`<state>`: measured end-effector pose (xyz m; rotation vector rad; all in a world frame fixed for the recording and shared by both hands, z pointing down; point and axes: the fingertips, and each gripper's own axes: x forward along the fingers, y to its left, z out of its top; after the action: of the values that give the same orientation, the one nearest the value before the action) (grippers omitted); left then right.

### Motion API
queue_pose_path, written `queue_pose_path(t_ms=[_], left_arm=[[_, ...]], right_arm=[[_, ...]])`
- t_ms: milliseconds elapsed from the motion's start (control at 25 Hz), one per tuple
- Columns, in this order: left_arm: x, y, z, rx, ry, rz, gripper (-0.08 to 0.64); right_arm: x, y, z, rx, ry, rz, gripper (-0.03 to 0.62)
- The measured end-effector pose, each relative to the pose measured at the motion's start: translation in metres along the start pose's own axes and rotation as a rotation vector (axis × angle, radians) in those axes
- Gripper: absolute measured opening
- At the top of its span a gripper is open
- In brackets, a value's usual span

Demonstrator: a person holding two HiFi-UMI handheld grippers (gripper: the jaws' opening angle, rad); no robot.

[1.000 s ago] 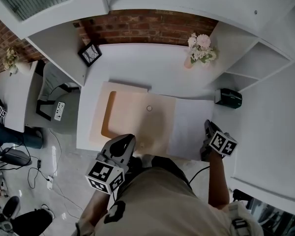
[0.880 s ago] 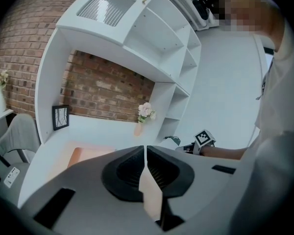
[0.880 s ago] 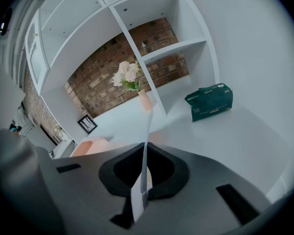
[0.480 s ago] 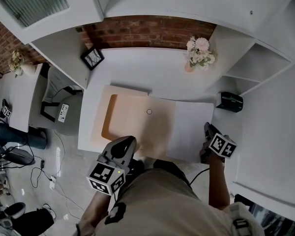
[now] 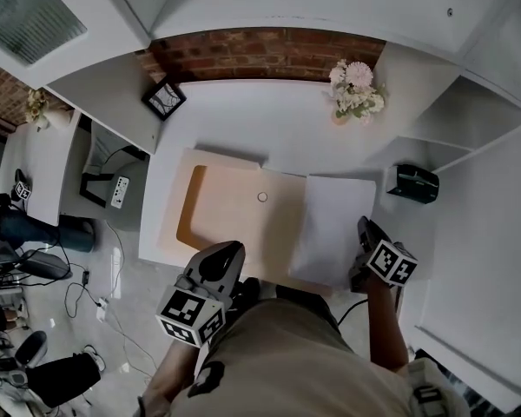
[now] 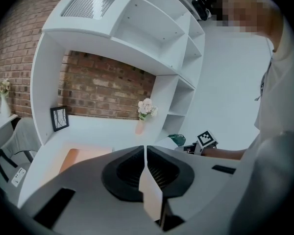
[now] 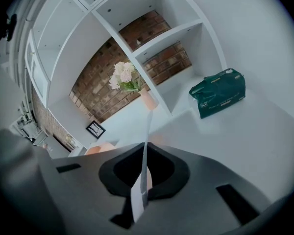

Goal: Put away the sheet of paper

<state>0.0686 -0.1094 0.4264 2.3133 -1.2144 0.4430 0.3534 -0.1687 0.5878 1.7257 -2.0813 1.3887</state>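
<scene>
The white sheet of paper (image 5: 334,224) lies over the right half of an open peach folder (image 5: 234,211) on the white desk (image 5: 260,129); its right side is raised. My right gripper (image 5: 363,226) is shut on the sheet's right edge; in the right gripper view the sheet (image 7: 148,126) stands edge-on between the closed jaws of the gripper (image 7: 146,151). My left gripper (image 5: 228,250) sits at the folder's front edge. In the left gripper view that gripper (image 6: 145,153) is shut on a thin pale strip (image 6: 151,199), which seems to be the folder's edge.
A vase of flowers (image 5: 354,89) and a small picture frame (image 5: 162,100) stand at the back by the brick wall. A dark green pack (image 5: 414,183) lies at the right by the white shelves (image 5: 469,120). A grey chair (image 5: 108,189) stands left of the desk.
The sheet's right side has risen, so its outline looks narrower and slanted. Both grippers stay near the desk's front edge; the head view has shifted a little.
</scene>
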Motion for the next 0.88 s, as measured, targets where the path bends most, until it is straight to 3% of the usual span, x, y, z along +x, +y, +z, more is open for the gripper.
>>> queue_pose_path(t_ms=[400, 880], left_arm=[[-0.011, 0.026, -0.004, -0.001, -0.022, 0.019, 0.029], [-0.064, 0.092, -0.012, -0.009, -0.082, -0.016, 0.029]], right_arm=[[0.011, 0.009, -0.007, -0.028, 0.006, -0.011, 0.028], [-0.007, 0.033, -0.016, -0.167, -0.054, -0.193, 0.028]])
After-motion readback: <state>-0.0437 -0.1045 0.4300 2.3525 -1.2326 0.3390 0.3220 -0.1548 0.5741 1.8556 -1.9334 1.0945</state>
